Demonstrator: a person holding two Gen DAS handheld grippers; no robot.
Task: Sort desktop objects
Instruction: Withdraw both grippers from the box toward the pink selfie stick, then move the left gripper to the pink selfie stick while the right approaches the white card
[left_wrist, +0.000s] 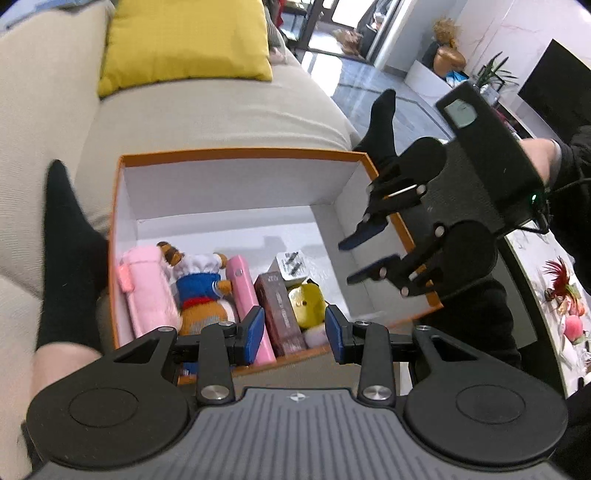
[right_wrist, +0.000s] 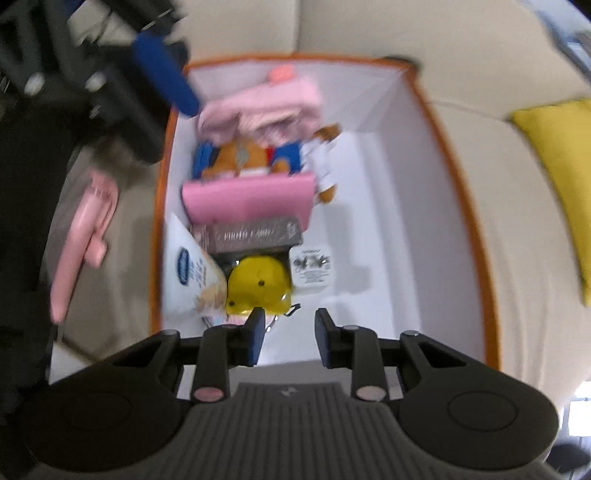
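Over the orange box (left_wrist: 236, 154) on the beige sofa (left_wrist: 221, 114), both tongs stood parted and empty: left tongs (left_wrist: 295, 330) at the near rim, right tongs (left_wrist: 364, 254) above the right wall, its tips inside the opening. Sorted things lay packed along one side of the white floor; the other half was bare.

Judgement: the step in hand looked like a release or a return for the next item. The pink handled object (right_wrist: 79, 243) on the sofa just outside the box seemed the likely next pick. To do it well: lift clear of the wall before swinging out, grip along the long body, set it on the bare half, not on the pile.

Count inside the box:
- stuffed bear (left_wrist: 199, 291), 1
- pink plush pouch (left_wrist: 147, 291), 1
- pink flat case (left_wrist: 249, 302), 1
- dark carton (left_wrist: 279, 314), 1
- yellow toy (right_wrist: 258, 284), 1
- small white packet (right_wrist: 310, 267), 1
- white printed pouch (right_wrist: 188, 269), 1

Right wrist view blurred; labels unreadable.
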